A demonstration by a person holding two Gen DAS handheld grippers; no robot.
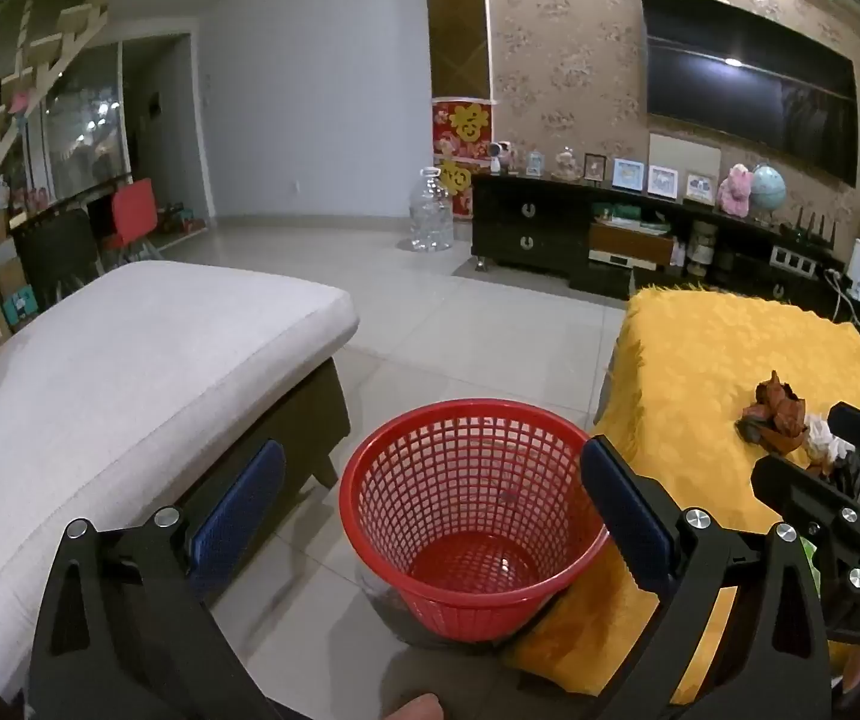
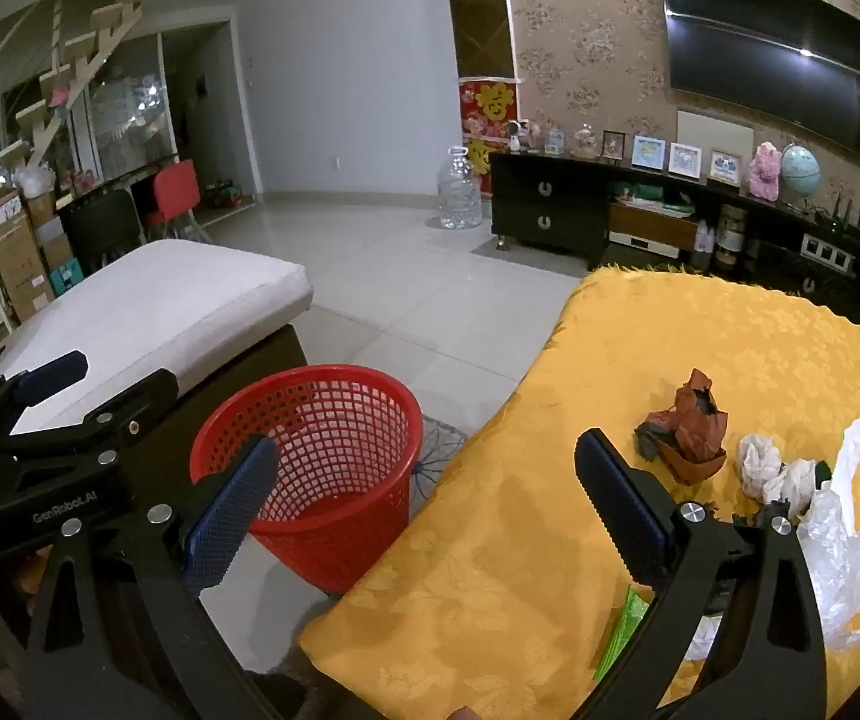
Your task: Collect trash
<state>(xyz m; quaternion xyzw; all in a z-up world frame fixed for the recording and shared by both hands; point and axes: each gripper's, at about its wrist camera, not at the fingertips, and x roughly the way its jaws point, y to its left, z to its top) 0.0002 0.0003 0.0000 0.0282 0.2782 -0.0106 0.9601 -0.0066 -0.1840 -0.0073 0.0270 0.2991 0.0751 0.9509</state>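
Both my grippers, left gripper [image 1: 433, 510] and right gripper [image 2: 426, 504], gape empty, nothing collected yet.
Next: right reaches the crumpled brown paper wad [image 2: 688, 435] on the yellow tablecloth [image 2: 550, 420], then the red plastic mesh basket [image 1: 469, 516].

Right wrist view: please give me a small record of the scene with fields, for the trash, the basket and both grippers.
surface: yellow cloth
trash on cloth: crumpled brown paper, white tissue wads, clear plastic bag, green wrapper
bin: red basket, on the floor beside the cloth, looks empty
left gripper: open, holds nothing
right gripper: open, holds nothing
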